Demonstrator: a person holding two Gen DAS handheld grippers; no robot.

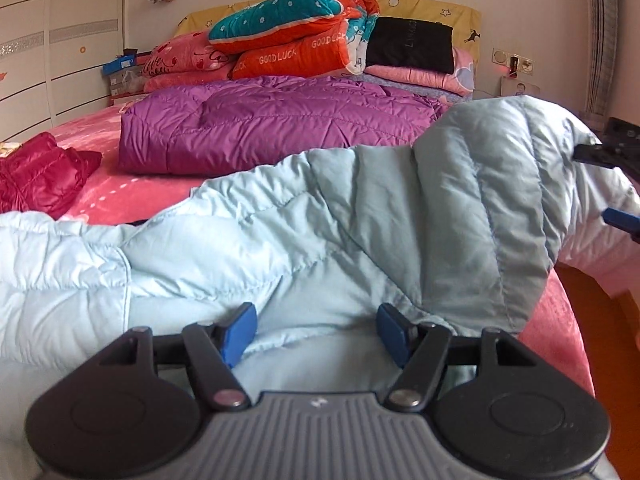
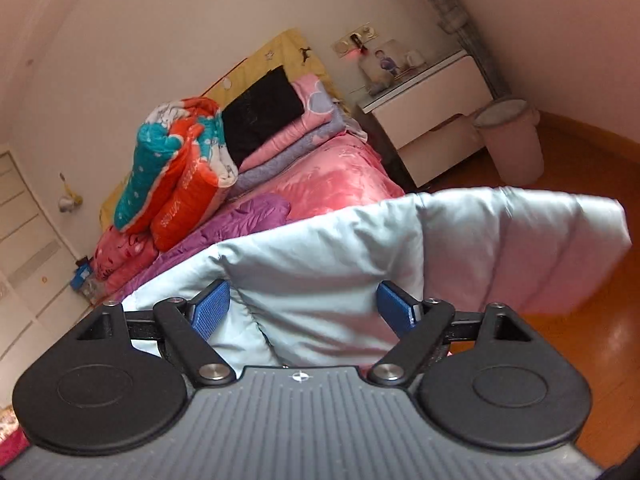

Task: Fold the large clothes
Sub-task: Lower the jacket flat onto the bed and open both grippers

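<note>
On the bed (image 1: 120, 192), left to right: a red jacket (image 1: 40, 176) lies crumpled at the left edge, unfolded; a purple coat (image 1: 260, 124) is already folded mid-bed; the blue coat (image 1: 320, 220) sprawls along the near edge, unfolded. Left gripper (image 1: 316, 330) and right gripper (image 2: 304, 308) are spread wide with cloth between, not clamped.

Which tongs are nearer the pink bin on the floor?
Right. The right tongs are at the bed's bin-side edge, bin in view; the left tongs sit over the pale blue jacket.
</note>
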